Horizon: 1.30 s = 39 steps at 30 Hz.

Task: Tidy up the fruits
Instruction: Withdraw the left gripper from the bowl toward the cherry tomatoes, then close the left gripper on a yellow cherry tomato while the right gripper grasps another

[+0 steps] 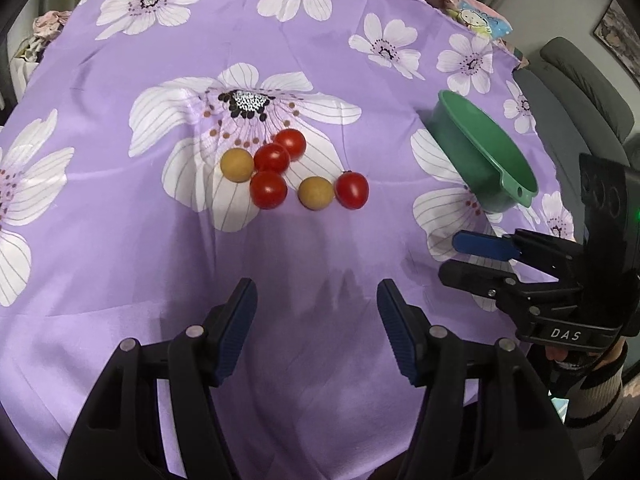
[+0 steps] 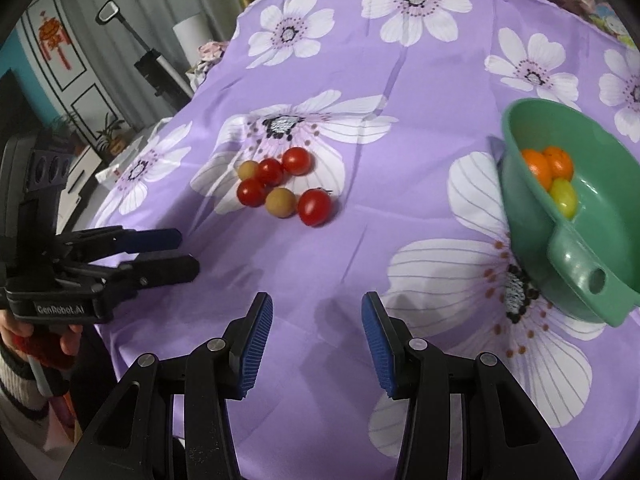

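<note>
Fruits (image 1: 276, 170), four red and two tan, were clustered on the purple floral cloth (image 1: 120, 264). Three more were seen inside the green bowl (image 2: 600, 248). Left gripper (image 1: 316, 320) and right gripper (image 2: 318, 328) were held parted, empty, above bare cloth.

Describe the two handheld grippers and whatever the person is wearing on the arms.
Both are black plastic scissor-linkage tools with silver pivot pins and ribbed blue pads on the fingers. The left gripper carries "GenRobot.AI" in pale lettering on its body; the right gripper shows "DAS" and a small green light. The cuffs are knitted: cream with dark stripes, with a red edge at the left wrist.
</note>
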### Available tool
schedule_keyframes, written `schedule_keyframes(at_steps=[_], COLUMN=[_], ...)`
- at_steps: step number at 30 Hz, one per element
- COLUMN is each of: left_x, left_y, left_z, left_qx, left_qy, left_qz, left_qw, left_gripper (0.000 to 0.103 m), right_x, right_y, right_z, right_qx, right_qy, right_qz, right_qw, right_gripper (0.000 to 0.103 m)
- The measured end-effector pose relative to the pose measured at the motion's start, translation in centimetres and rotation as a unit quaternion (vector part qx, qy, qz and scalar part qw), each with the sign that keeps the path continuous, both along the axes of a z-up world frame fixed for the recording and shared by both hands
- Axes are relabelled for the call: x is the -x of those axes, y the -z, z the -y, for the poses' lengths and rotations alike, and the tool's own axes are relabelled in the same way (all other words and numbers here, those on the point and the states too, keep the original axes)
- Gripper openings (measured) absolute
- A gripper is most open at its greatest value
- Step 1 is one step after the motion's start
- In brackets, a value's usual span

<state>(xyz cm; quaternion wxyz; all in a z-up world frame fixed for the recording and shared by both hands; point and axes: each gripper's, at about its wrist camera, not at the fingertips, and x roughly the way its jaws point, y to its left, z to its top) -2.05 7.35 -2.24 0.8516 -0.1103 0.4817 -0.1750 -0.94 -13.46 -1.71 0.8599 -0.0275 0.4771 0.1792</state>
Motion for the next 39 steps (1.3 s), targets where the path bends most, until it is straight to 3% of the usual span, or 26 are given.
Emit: schedule_keyframes(at_steps=[14, 23, 30, 39], left_x=[-0.8, -1.8, -3.3, -5.7], left_y=[-0.1, -1.2, -1.4, -0.9], left_z=[-2.2, -3.0, -4.2, -4.4], left_qx=[0.029, 0.009, -0.013, -0.055], left_qy=[-0.006, -0.008, -0.011, 0.007], left_qz=[0.010, 0.039, 0.047, 0.045], left_qw=[0.9995, 0.9992, 0.9988, 0.9975], left_gripper=[0.060, 0.048, 0.048, 0.044], right_x=[-1.9, -4.2, -5.9, -8.5], right_y=[0.5, 0.4, 1.1, 2.4], right_z=[-2.3, -4.3, -6.2, -6.5], right_qx=[-0.011, -0.001, 0.015, 0.062], right_qy=[-0.013, -0.034, -0.072, -0.081], right_qz=[-0.016, -0.018, -0.025, -0.036], right_qw=[1.000, 0.999, 0.997, 0.994], right_gripper=[0.047, 0.047, 0.043, 0.041])
